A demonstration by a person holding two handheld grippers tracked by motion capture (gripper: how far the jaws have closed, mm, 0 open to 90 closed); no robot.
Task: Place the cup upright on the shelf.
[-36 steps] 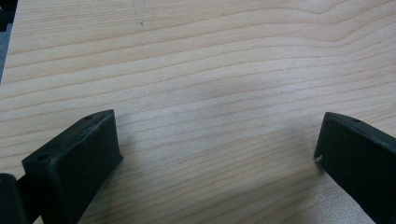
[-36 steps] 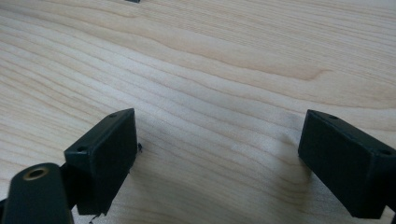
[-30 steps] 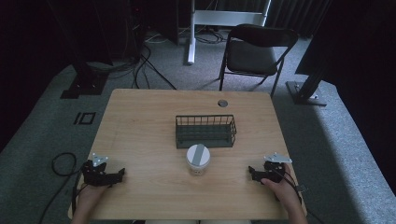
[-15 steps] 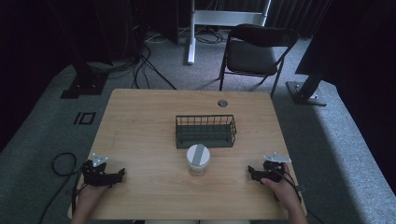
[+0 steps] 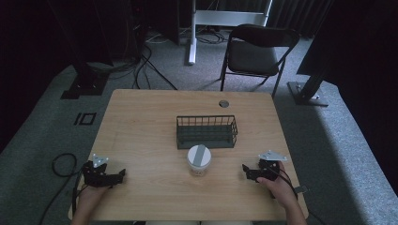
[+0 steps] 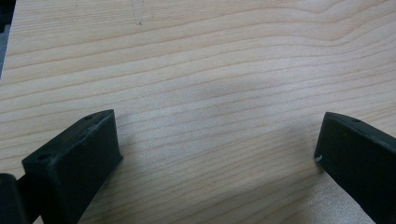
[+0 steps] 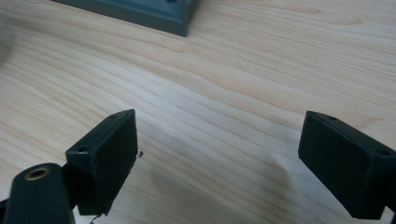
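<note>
Between the two pairs of tongs, a little ahead of both, stands a white round lidded tub with a grey strip across its top [image 5: 199,159], upright on the pale wooden tabletop [image 5: 141,126]. Just beyond it, apart from it, sits a dark wire basket with a solid base [image 5: 206,131]. The left tongs [image 5: 121,174] rest low at the near edge, well to the tub's left, jaws spread wide over bare wood in the left gripper view. The right tongs [image 5: 245,169] lie nearer the tub, on its right, likewise spread with nothing between the jaws; a corner of the basket [image 7: 154,16] shows ahead of them in the right gripper view.

The tub looks like thin plastic or card: probably light, stiff enough at the rim but liable to dent at mid-wall, and smooth enough to slip. A hold across the side wall just under the lid, with moderate squeeze, seems safest; its contents cannot be told.
</note>
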